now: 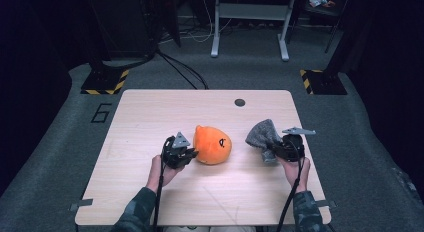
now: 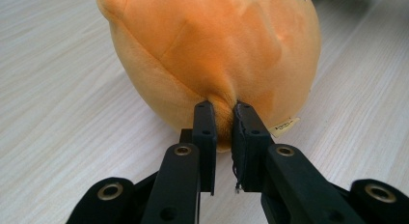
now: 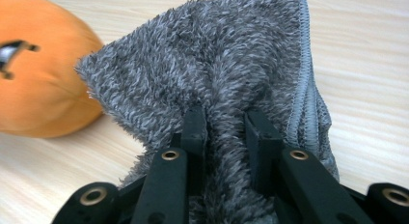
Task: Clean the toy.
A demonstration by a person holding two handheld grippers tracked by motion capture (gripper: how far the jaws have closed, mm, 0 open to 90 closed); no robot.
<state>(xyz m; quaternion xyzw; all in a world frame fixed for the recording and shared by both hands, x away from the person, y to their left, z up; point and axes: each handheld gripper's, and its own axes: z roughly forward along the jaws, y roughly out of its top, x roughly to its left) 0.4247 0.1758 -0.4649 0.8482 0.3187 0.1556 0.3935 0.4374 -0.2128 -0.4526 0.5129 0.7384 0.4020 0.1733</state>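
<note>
From the high view, there's a light wooden table (image 1: 150, 117) with an orange plush toy (image 1: 212, 144) sitting around the middle, a bit toward the near side, little black face markings on top. The left gripper (image 1: 190, 154) is right up against the toy's left edge, with the person's left hand (image 1: 161, 172) behind it. Over on the right, the right gripper (image 1: 272, 148) has a grey fuzzy cloth (image 1: 262, 133) bunched up at its tips, right hand (image 1: 296, 173) behind that one too. Toy and cloth are near each other but not touching. There's a small dark round spot (image 1: 240, 102) on the far part of the table. In the left gripper view, the jaws are pinched on a small fold of the toy's orange fabric, and a little white tag (image 2: 284, 127) pokes out just right of the jaws. In the right gripper view, the jaws are clamped on a thick ridge of the cloth, which stands up tall with a stitched hem (image 3: 304, 64) running down its right side; the toy sits off to the left, on the table.
</note>
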